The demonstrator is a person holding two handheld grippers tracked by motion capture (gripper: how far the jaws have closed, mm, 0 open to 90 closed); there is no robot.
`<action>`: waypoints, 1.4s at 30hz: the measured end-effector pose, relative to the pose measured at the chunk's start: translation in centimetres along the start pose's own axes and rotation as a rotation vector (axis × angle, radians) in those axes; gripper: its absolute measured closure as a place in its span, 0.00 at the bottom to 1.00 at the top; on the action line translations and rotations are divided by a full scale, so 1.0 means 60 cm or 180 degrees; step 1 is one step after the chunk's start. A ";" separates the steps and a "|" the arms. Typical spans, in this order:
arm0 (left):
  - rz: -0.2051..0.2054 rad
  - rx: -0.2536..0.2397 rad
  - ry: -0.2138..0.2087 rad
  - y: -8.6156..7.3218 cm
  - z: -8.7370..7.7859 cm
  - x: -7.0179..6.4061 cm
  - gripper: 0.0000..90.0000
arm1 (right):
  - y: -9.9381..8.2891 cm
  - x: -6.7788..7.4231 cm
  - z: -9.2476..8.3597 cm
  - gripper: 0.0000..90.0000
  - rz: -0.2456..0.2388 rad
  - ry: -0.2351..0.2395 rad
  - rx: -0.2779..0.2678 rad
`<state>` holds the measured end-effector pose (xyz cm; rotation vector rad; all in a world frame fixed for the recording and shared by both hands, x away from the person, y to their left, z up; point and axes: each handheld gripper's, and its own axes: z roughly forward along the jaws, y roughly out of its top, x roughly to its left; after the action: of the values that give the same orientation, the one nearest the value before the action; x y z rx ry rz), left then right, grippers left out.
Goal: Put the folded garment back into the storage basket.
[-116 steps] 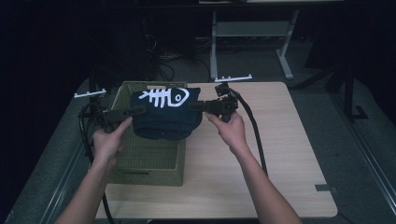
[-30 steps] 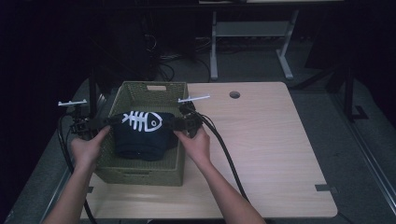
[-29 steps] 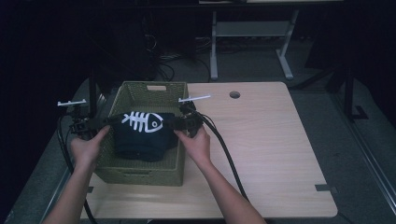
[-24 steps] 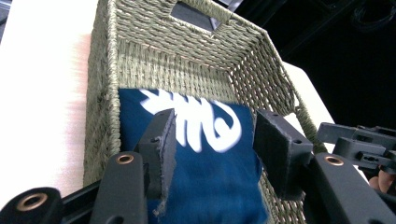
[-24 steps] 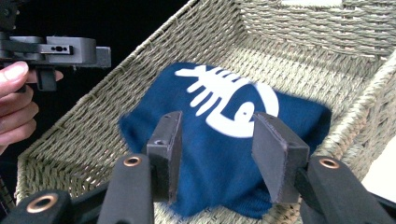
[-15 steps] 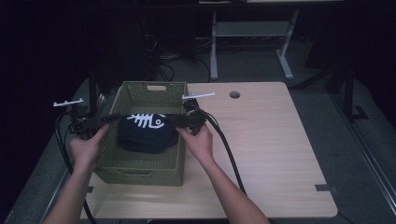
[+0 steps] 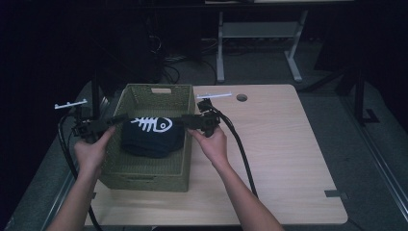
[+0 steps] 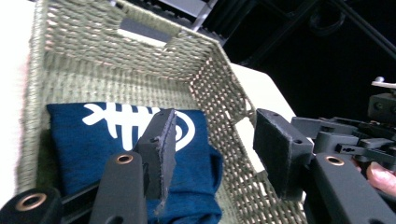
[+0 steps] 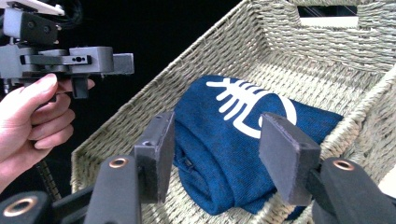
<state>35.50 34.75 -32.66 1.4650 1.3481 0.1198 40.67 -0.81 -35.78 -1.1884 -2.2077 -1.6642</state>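
Woven basket (image 7: 144, 171) walls ringing folded navy shirt (image 7: 151, 137), left tongs (image 8: 212, 140) and right tongs (image 9: 217, 149) parted, empty, just widened

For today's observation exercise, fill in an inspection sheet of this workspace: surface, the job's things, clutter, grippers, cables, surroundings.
Surface: wooden table, round hole near far edge.
Job's things: folded navy garment with white fish-skeleton print lying inside woven basket.
Clutter: nothing seen.
Grippers: left gripper and right gripper both open over the basket, nothing between the jaws; the right's have just been opening.
Cables: black cable trails across table.
Surroundings: dark room, metal frame legs behind.
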 end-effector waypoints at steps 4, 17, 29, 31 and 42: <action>0.0055 -0.0004 -0.0074 -0.003 0.004 -0.013 0.51 | -0.001 -0.006 -0.013 0.47 0.0001 0.0041 -0.0030; 0.0154 -0.0013 -0.0230 -0.013 0.019 -0.049 0.44 | -0.002 -0.029 -0.059 0.42 0.0004 0.0023 -0.0099; 0.0224 0.0029 -0.0383 -0.019 0.040 -0.079 0.40 | -0.005 -0.043 -0.098 0.40 -0.0069 -0.0070 -0.0125; 0.0229 0.0036 -0.0416 -0.020 0.044 -0.085 0.39 | -0.006 -0.046 -0.108 0.39 -0.0083 -0.0072 -0.0127; 0.0278 0.0067 -0.0517 -0.027 0.068 -0.115 0.32 | -0.011 -0.061 -0.159 0.37 -0.0120 -0.0239 -0.0232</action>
<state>34.81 26.70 -31.67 1.5183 1.1581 0.0419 39.54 -10.94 -34.56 -1.2545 -2.2444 -1.7568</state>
